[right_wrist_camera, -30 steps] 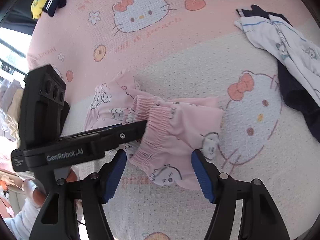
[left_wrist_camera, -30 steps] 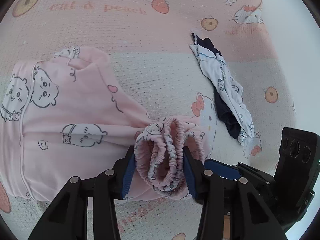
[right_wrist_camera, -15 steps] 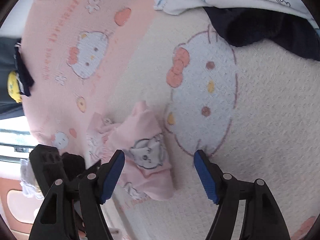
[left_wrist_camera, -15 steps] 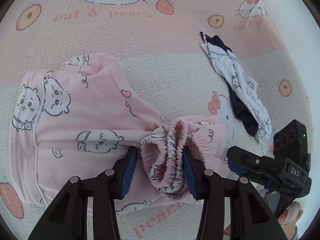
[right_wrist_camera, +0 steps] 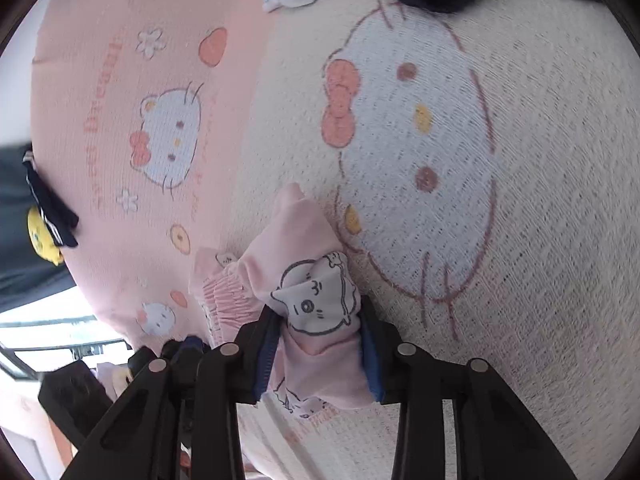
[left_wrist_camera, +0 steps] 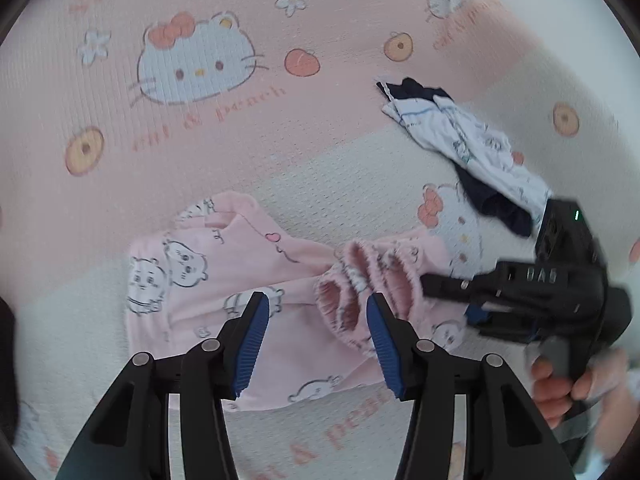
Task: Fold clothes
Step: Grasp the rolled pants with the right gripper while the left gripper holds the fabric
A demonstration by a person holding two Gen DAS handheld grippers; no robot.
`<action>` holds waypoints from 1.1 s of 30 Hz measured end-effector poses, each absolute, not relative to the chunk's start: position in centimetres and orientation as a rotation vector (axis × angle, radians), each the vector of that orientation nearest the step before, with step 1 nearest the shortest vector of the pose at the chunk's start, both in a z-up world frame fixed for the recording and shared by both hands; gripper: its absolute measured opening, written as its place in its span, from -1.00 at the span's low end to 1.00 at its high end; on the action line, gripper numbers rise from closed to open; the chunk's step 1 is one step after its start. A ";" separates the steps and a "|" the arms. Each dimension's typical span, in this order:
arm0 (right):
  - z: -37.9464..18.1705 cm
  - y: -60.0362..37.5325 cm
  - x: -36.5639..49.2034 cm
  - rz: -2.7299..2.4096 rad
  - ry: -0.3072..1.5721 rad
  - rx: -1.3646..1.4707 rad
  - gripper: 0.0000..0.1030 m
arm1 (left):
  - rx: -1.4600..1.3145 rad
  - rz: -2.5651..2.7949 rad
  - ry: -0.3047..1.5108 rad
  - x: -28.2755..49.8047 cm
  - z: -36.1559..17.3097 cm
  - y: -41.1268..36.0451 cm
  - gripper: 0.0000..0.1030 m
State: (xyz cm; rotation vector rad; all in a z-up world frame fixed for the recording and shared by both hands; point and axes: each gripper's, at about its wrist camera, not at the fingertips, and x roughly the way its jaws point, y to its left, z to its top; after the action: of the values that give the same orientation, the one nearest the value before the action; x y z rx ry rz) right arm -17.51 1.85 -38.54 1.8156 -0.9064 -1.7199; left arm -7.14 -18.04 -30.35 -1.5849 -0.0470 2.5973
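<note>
Pink pyjama trousers [left_wrist_camera: 256, 280] lying partly folded on cartoon-print bedspread [left_wrist_camera: 200, 140], elastic waistband [left_wrist_camera: 360, 280] bunched toward right side. Soft, light, limp knit; no stiffness, expected to sag and drape from any hold point. Waistband thicker and ruched, judged the firmest place to grip; corners of the leg panel next best.

Left gripper [left_wrist_camera: 314, 340]: jaws opening, nothing pinched between pads, hovering above cloth beside waistband.

Right gripper [right_wrist_camera: 318, 344]: jaws closing, pads pressing on a fold of pink fabric with printed figure.

Second garment, white and navy [left_wrist_camera: 472, 152], well apart at upper right. Risk judged: 1 layer slipping from the pinch.
</note>
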 end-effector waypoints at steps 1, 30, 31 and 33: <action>-38.3 1.6 -17.5 -1.730 -0.884 1.816 -0.36 | -1.574 2.613 0.024 -6.6 -30.5 -17.7 -0.08; -35.7 0.2 -18.2 -1.688 -0.708 1.793 -0.39 | -1.124 2.449 1.490 -1.2 -35.9 -6.6 -0.07; -35.7 0.2 -18.3 -1.680 -0.711 1.794 -0.39 | -1.113 2.435 1.482 -1.2 -35.9 -6.4 -0.07; -35.7 0.4 -18.4 -1.666 -0.716 1.795 -0.39 | -1.079 2.414 1.500 -1.3 -36.2 -6.1 -0.07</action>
State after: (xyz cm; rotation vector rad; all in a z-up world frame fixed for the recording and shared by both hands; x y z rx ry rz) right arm -18.43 0.36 -35.65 1.7951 -0.7159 -1.6664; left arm -1.30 -6.06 -36.16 -1.0790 1.5003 2.4135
